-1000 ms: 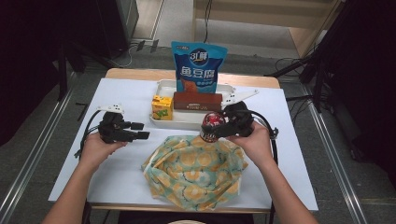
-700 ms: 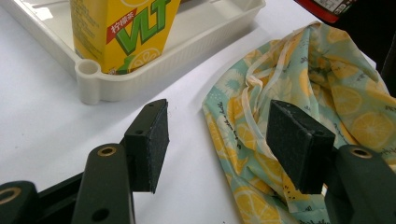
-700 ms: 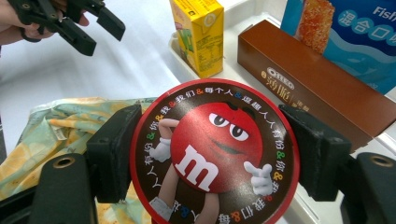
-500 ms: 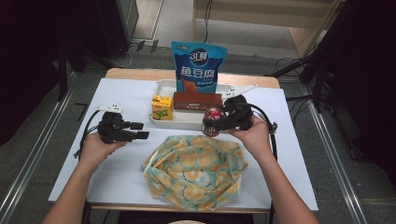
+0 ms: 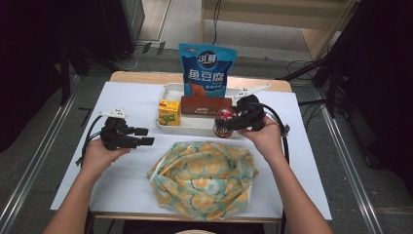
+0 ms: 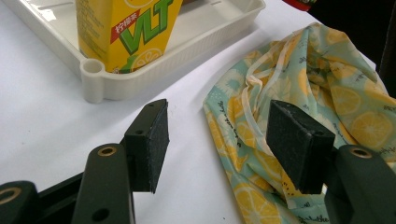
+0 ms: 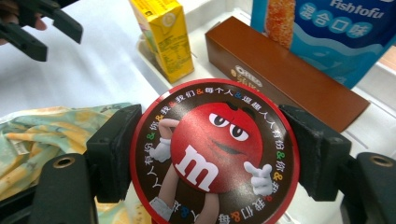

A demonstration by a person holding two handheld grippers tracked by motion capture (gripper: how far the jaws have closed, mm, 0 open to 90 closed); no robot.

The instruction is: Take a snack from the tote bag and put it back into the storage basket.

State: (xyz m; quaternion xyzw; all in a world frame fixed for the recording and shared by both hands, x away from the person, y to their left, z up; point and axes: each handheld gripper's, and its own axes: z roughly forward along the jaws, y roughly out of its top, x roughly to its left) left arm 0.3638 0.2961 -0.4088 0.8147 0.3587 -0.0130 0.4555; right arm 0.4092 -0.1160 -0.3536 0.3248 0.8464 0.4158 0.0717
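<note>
One round candy tin (image 7: 212,154) clamped between right tool (image 7: 219,154) jaws, left tool (image 6: 224,140) open, empty.

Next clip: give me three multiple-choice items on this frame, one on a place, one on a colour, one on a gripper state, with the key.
1. Where does the yellow drink carton stand?
A. in the white tray
B. on the patterned cloth bag
C. on the floor

2. What colour is the long flat box in the tray?
A. green
B. brown
C. white

3. How is the right gripper?
A. open and empty
B. shut on the round candy tub
C. shut on the cloth bag

Key: 1 A, the carton sits inside the tray's rim; 2 B, its top is brown in the right gripper view; 3 B, both pads press the tub's sides.
</note>
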